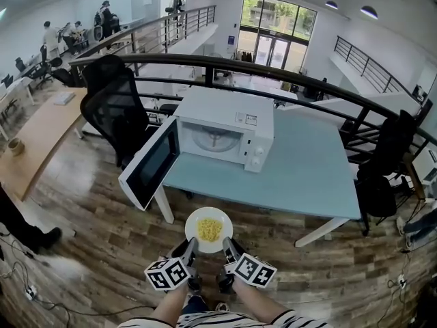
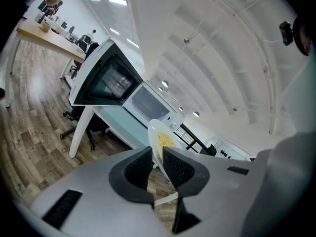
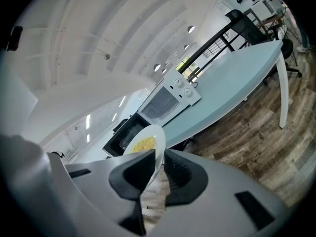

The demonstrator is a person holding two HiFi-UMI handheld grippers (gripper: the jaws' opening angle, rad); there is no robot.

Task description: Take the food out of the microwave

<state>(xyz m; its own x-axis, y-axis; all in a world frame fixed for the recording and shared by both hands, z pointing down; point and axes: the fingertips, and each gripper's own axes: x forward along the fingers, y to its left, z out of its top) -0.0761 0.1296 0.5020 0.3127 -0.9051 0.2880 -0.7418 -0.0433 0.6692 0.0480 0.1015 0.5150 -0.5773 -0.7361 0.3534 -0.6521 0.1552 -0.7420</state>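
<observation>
A white plate [image 1: 208, 229] of yellow food [image 1: 209, 229] hangs over the wooden floor in front of the table, held level between both grippers. My left gripper [image 1: 189, 247] is shut on the plate's near-left rim; in the left gripper view the plate [image 2: 160, 141] stands edge-on between the dark pads [image 2: 178, 168]. My right gripper [image 1: 228, 245] is shut on the near-right rim, and the plate [image 3: 146, 143] shows between its jaws. The white microwave [image 1: 224, 130] sits on the table with its door [image 1: 151, 163] swung open to the left; its glass turntable is bare.
The pale blue table [image 1: 307, 176] stands ahead, with black office chairs at the left [image 1: 116, 108] and the right [image 1: 382, 162]. A curved black railing [image 1: 287, 77] runs behind it. A wooden desk [image 1: 34, 139] lies at the far left.
</observation>
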